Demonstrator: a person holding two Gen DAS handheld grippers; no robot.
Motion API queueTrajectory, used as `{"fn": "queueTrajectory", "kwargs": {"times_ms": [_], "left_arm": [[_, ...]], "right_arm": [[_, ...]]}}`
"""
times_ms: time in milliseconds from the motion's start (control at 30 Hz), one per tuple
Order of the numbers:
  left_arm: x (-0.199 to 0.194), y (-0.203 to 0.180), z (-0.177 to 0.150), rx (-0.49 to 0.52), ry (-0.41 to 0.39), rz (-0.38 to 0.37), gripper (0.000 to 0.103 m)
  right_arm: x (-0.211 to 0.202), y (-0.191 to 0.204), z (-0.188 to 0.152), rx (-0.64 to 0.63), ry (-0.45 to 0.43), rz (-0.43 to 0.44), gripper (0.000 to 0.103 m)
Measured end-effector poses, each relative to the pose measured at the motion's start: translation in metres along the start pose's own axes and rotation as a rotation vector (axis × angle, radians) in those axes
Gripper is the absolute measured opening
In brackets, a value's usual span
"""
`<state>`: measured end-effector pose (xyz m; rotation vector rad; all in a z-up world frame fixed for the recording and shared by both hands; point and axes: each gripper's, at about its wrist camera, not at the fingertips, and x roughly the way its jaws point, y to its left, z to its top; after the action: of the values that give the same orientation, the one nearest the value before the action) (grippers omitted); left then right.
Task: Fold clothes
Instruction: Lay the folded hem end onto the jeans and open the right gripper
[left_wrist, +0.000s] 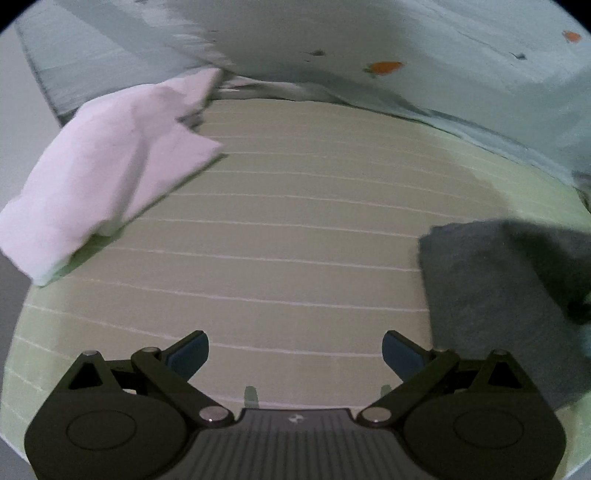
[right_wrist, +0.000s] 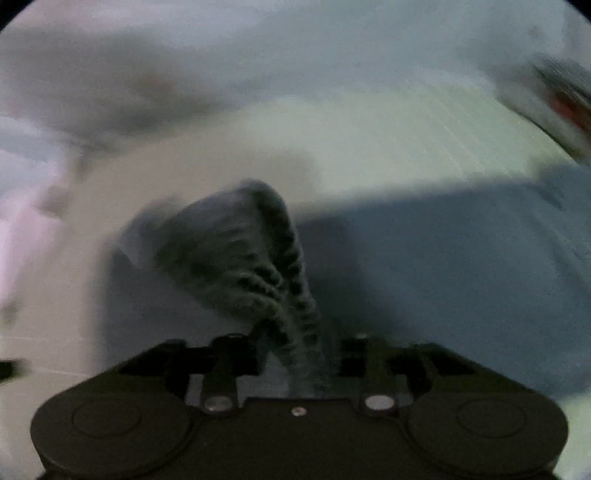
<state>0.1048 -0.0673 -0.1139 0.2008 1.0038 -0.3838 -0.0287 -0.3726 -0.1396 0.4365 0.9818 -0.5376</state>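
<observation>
Two grippers work over a striped green bedsheet (left_wrist: 295, 221). The right gripper (right_wrist: 291, 354) pinches a bunched grey knit garment (right_wrist: 240, 251) lying on the sheet; a thin pinch could slip. The left gripper (left_wrist: 295, 350) hovers with fingers spread, empty. A folded pink cloth (left_wrist: 103, 166) lies at the sheet's far left. Motion blur hides the garment's edges.

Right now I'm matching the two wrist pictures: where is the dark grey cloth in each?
Left wrist view: the dark grey cloth lies at the right edge, beside the open left gripper.
Right wrist view: centre, bunched, pinched in the right gripper.
Shared landmark: the striped green sheet under it.
</observation>
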Motion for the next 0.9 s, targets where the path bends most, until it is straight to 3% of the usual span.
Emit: {"fn": "queueTrajectory", "kwargs": {"times_ms": [33, 100, 167, 300, 433, 900], "left_arm": [[-0.001, -0.009, 0.000, 0.011, -0.002, -0.001, 0.100], [-0.005, -0.025, 0.000, 0.035, -0.007, 0.000, 0.100], [-0.006, -0.039, -0.002, 0.048, -0.005, 0.000, 0.100], [-0.008, -0.063, -0.004, 0.056, -0.001, 0.011, 0.100], [-0.014, -0.089, -0.003, 0.052, -0.016, 0.014, 0.100], [-0.006, -0.208, 0.001, 0.013, -0.043, -0.011, 0.100]], "right_arm": [[0.009, -0.009, -0.002, 0.010, 0.030, -0.064, 0.045], [0.004, -0.022, -0.008, 0.038, 0.011, -0.067, 0.051], [-0.006, -0.033, -0.015, 0.088, -0.024, -0.027, 0.079], [-0.009, -0.043, -0.022, 0.048, -0.035, 0.002, 0.084], [-0.013, -0.072, -0.026, 0.057, -0.048, 0.021, 0.099], [-0.025, -0.262, -0.034, 0.413, -0.076, 0.070, 0.102]]}}
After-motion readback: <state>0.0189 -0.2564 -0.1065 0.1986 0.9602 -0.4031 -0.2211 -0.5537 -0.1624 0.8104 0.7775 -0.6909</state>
